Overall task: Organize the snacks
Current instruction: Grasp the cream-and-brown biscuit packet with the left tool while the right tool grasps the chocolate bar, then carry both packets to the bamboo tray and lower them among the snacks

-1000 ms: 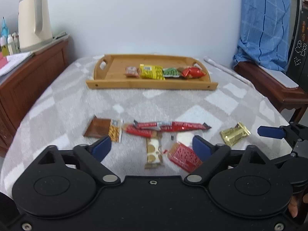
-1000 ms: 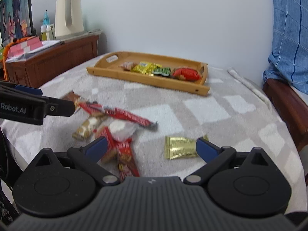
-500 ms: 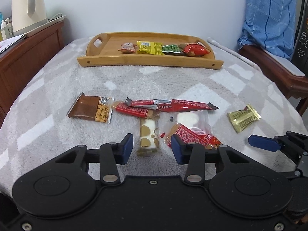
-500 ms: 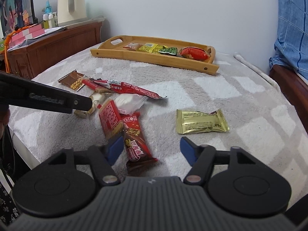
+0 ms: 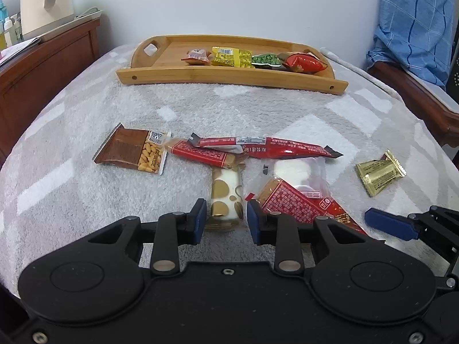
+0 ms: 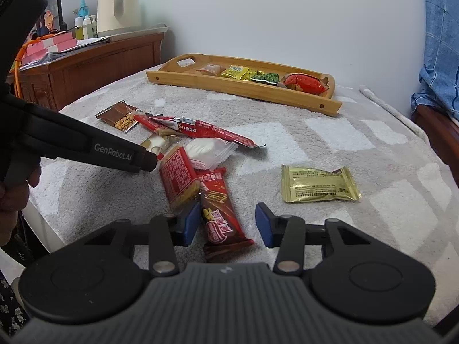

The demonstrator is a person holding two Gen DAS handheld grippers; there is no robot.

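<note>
We see the left gripper point(image 5: 225, 222) low over a grey-and-white fleecy blanket point(image 5: 86, 189), its blue pads on either side of a white snack bar with gold dots point(image 5: 226, 197). The jaws are closing, and we cannot tell whether the pads already press the glossy wrapper. A second ago those jaws stood wide, with the bar well ahead of them; now they are narrow and the bar lies between them.

The right gripper point(image 6: 226, 223) straddles a shiny brown chocolate bar point(image 6: 221, 215). Its jaws are closing too, with a clear gap left beside the right pad, so the bar is not yet clamped. Earlier these jaws were spread far wider.

At one o'clock from the dotted bar lies a flat red packet with white print point(image 5: 289, 200), partly over a clear crinkled pouch holding something white point(image 5: 298, 172). At twelve o'clock two long red sticks point(image 5: 269, 149) cross each other, and at ten o'clock sits a brown sachet with a peanut window point(image 5: 132, 154). At three o'clock, apart from the pile, is a gold foil packet with serrated ends point(image 5: 378, 175).

Far off at twelve o'clock a shallow bamboo tray with cut-out handles point(image 5: 200, 76) carries four small snacks in a row: pinkish point(image 5: 196, 56), yellow point(image 5: 229, 57), green point(image 5: 265, 60) and red point(image 5: 302, 63).
</note>
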